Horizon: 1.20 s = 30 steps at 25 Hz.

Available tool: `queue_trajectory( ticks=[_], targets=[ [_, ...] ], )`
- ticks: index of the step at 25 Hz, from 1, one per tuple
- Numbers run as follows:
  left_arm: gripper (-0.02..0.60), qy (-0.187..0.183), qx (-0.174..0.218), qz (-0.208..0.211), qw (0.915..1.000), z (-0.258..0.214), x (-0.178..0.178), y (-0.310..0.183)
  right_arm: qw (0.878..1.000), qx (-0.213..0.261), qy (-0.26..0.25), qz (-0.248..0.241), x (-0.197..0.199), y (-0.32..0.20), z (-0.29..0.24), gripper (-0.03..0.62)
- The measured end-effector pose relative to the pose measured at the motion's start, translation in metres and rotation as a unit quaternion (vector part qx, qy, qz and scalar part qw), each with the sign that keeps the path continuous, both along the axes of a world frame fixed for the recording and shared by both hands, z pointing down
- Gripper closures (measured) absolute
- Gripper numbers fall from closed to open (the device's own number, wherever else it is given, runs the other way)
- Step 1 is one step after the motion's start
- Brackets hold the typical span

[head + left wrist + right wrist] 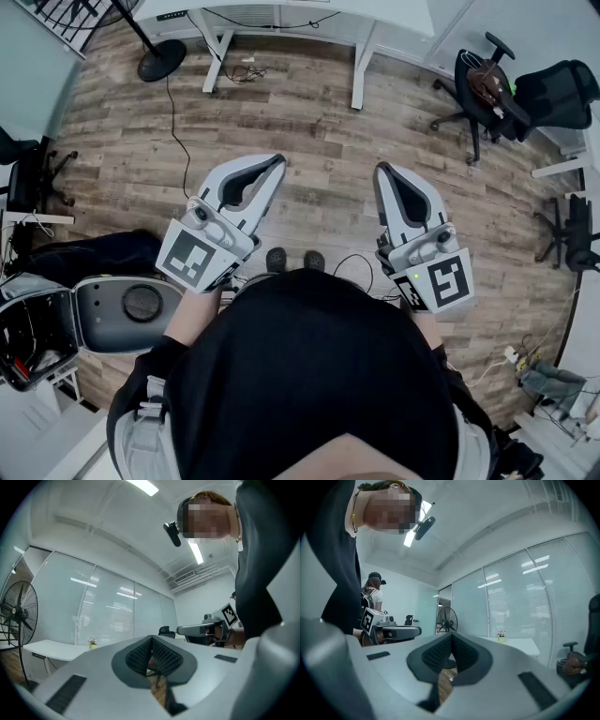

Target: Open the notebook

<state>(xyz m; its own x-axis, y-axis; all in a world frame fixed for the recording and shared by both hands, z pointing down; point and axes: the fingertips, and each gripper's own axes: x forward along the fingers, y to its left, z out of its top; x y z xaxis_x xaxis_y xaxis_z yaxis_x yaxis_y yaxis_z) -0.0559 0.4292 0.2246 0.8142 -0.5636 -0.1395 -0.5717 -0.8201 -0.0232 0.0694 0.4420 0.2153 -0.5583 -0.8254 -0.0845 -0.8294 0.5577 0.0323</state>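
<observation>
Stands on a wood-plank floor (pixel 309 131), black-clad torso (pixel 309 375) filling 6 o'clock of the head view, shoe tips (pixel 292 259) just beyond it. Holds the left gripper (pixel 278 161) at 9 o'clock of the shoes, nose aimed toward 1 o'clock. Holds the right gripper (pixel 382 170) at 3 o'clock, nose toward 11 o'clock, well apart from the left one.

In the left gripper view, shows the left gripper (pixel 151 638) clenched, ribbed pads (pixel 164 656) meeting at the tip, nothing between. In the right gripper view, shows the right gripper (pixel 451 635) likewise clenched on nothing, pads (pixel 433 654) together.

Around the head view: white desk (pixel 281 13) at 12 o'clock, pedestal fan base (pixel 161 59) at 11, black office chairs (pixel 511 89) at 2, open grey case (pixel 108 314) at 8, black cable (pixel 174 122) trailing across the planks.

In the right gripper view: pedestal fan (pixel 446 619) at 12 o'clock of the pads, small potted plant (pixel 500 636) on a desk at 3, second person (pixel 372 590) at 10.

Notebook: place cannot be told from any view.
</observation>
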Motion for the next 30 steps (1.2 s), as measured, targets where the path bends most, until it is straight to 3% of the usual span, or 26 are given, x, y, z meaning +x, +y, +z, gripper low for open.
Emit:
queue_trajectory(
  ticks=[13, 30],
  targets=[
    [0.569, -0.003, -0.007, 0.003, 1.0000, 0.007, 0.000, -0.008, 1.000, -0.008, 0.012, -0.003, -0.005, -0.007, 0.009, 0.591],
    [0.569, 0.009, -0.007, 0.014, 0.9998, 0.010, -0.022, -0.004, 0.999, -0.014, -0.028, 0.014, -0.027, -0.002, 0.013, 0.591]
  ],
)
